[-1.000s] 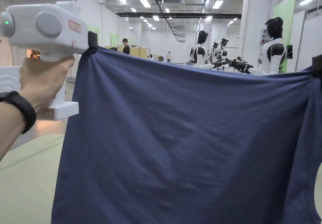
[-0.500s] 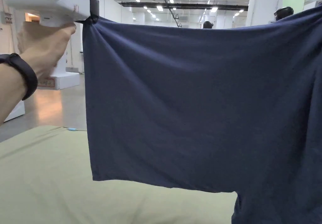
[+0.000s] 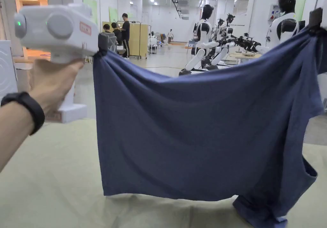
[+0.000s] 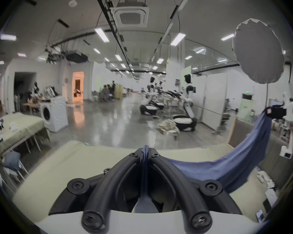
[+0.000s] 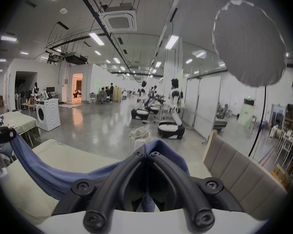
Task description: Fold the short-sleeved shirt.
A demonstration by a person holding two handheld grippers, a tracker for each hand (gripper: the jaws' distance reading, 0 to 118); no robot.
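Holding: left hand-held gripper [image 3: 102, 48], jaws pinched together on one upper corner of the navy shirt [image 3: 198, 136]; in the left gripper view the cloth sits squeezed between both black jaws [image 4: 145, 153].
Left hand: wrapped round the white grip [image 3: 51, 84], a black band on the wrist [image 3: 27, 110].
Right hand-held gripper: at the far right edge of the head view [image 3: 316, 19], jaws closed on the other upper corner; the right gripper view shows fabric caught between its tips [image 5: 146, 150].
Shirt: hanging spread between the two grippers, top edge sagging in the middle (a shallow dip), lower right part bunched and touching the surface below.
Surface: pale green cloth-covered table [image 3: 48, 180] under the shirt; the shirt's straight lower edge hangs just above it.
Behind: glossy grey floor [image 4: 112, 124], a white washing machine [image 5: 47, 117], black-and-white humanoid robots [image 3: 282, 20], several people standing far off [image 3: 126, 33].
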